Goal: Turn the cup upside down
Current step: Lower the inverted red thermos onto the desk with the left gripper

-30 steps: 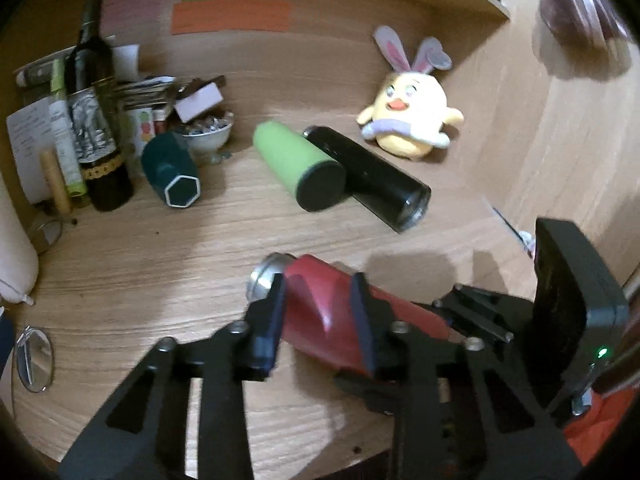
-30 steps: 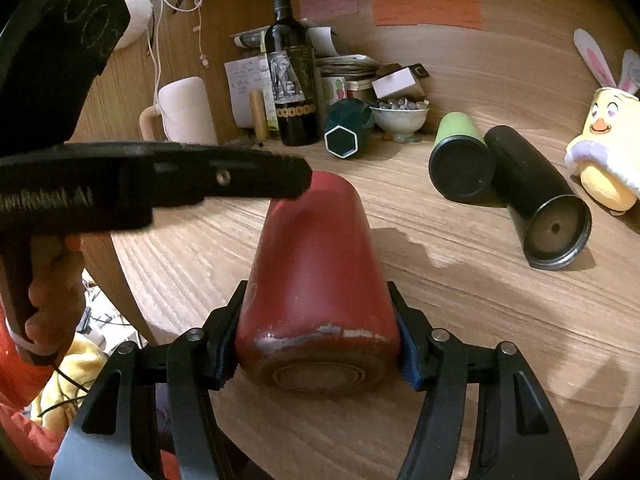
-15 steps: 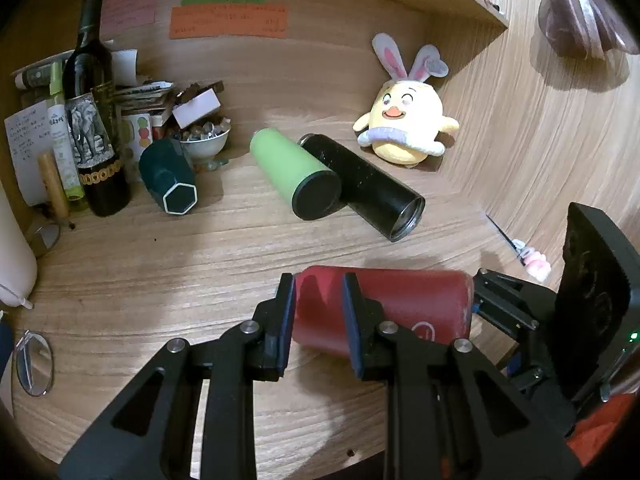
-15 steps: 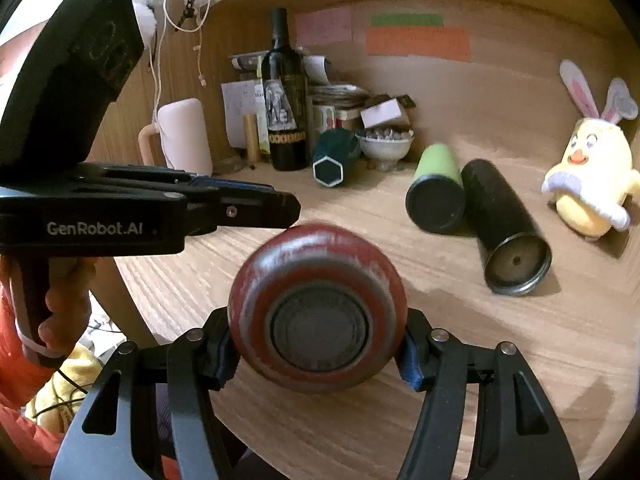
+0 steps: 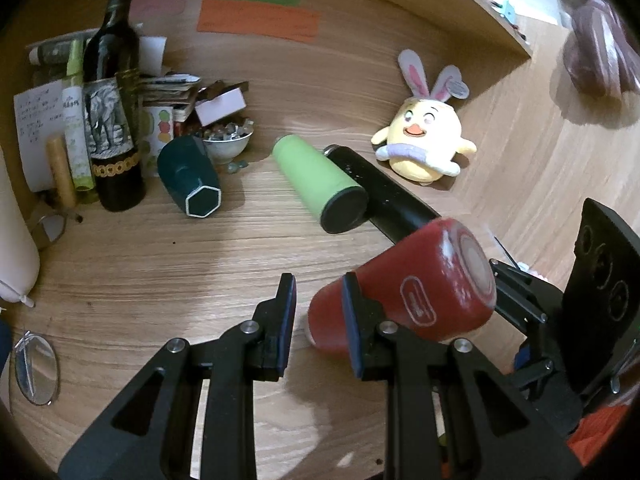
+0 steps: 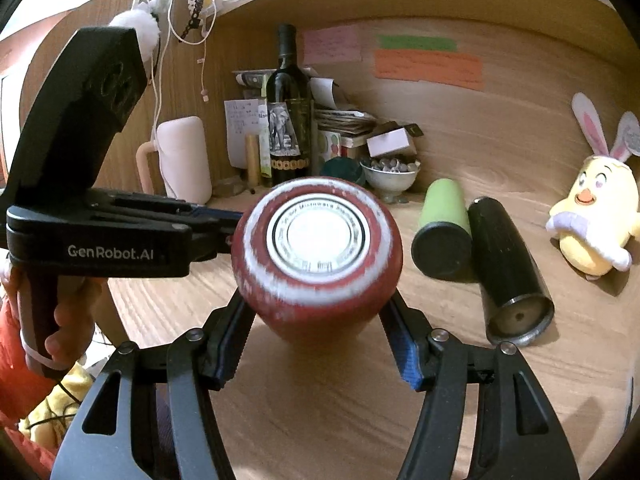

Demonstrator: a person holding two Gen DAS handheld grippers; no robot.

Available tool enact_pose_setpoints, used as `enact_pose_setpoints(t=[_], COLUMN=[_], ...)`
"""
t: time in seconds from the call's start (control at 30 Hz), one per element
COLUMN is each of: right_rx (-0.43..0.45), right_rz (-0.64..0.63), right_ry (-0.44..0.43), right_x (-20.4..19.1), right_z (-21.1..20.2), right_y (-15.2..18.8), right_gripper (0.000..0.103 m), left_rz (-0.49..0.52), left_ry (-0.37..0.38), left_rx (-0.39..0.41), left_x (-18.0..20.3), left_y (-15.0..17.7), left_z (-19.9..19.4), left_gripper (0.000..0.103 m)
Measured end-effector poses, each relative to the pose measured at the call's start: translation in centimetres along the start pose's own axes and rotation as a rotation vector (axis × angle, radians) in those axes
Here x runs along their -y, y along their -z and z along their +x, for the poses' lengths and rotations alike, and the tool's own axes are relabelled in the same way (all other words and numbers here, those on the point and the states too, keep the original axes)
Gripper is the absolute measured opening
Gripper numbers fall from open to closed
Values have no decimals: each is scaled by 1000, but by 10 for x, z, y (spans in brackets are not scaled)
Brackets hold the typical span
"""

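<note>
The right gripper (image 6: 316,344) clasps the red cup (image 6: 318,256), tilted base-up above the wooden desk (image 5: 160,272) near its front edge, while the left gripper (image 5: 320,320) is released, empty, just beside it.

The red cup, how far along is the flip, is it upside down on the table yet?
Partly. The red cup is off its side and gripped near its base by the right hand-held gripper, base raised toward the camera, mouth angled down at the table. The left hand-held gripper is open beside it, holding nothing. Left to do: tip it fully, set the rim flat on the wood and release.
</note>
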State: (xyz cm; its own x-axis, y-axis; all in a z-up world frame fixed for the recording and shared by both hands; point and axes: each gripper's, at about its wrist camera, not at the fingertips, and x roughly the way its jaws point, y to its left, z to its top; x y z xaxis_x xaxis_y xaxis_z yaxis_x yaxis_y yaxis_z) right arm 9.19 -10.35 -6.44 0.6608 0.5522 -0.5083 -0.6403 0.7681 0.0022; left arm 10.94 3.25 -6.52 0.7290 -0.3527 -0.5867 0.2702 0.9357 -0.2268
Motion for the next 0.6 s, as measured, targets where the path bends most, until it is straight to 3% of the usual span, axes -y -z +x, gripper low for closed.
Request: enact_pose_setpoints(t=[0.6], right_rx=[-19], right_rz=[12], right_ry=[-3], right_x=[-1], right_z=[28], right_y=[-13], right_gripper=[59], left_rz=[-74], left_ry=[-6], left_rx=[-49], left_x=[-29], left_y=[3], left_z=[19], left_gripper=[23])
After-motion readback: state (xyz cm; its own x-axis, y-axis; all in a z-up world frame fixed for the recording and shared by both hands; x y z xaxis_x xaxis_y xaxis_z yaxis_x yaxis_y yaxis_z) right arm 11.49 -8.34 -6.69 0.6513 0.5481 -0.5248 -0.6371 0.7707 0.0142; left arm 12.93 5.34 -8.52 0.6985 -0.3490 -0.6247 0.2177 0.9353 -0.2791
